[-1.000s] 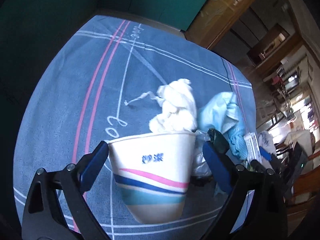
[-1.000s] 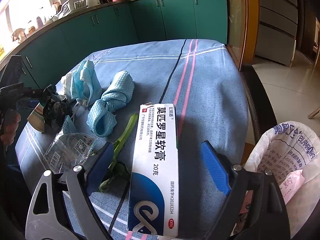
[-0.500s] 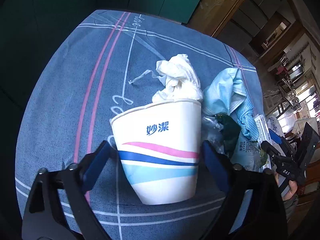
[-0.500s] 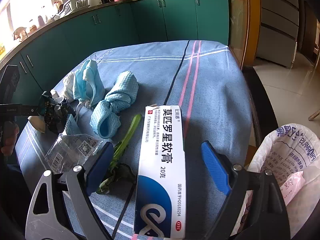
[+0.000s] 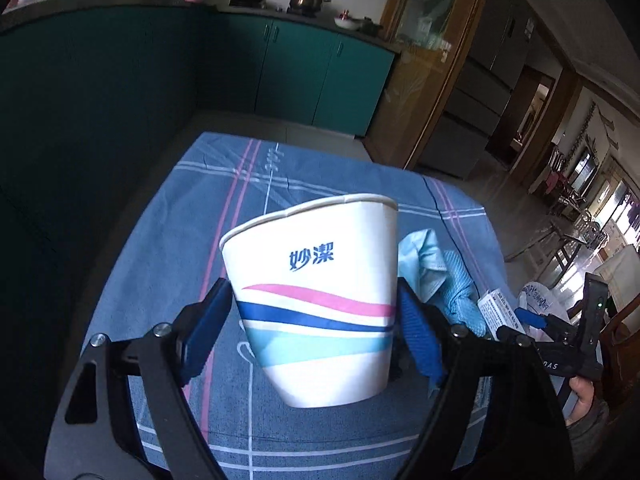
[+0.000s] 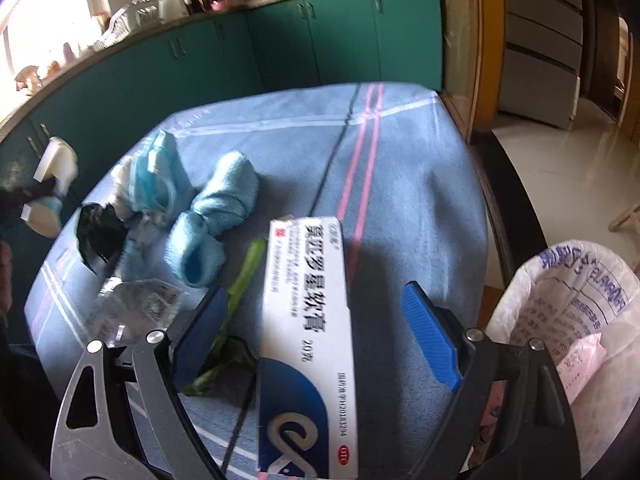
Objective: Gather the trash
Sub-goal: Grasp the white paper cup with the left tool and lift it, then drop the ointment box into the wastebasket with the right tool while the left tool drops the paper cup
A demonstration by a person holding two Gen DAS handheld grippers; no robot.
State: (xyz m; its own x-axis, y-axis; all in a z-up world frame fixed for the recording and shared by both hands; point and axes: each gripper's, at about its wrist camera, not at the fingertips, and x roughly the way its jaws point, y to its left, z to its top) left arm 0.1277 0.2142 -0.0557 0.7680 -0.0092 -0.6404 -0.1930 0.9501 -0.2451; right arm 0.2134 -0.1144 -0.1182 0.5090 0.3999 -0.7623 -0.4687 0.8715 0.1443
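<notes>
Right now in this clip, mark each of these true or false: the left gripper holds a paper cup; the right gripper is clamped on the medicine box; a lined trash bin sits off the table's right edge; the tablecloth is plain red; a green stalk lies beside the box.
1. The left gripper holds a paper cup. True: both fingers press its sides and it is lifted off the table.
2. The right gripper is clamped on the medicine box. False: its jaws stand wide, clear of the box.
3. A lined trash bin sits off the table's right edge. True.
4. The tablecloth is plain red. False: it is blue with pink and white stripes.
5. A green stalk lies beside the box. True, on its left.
</notes>
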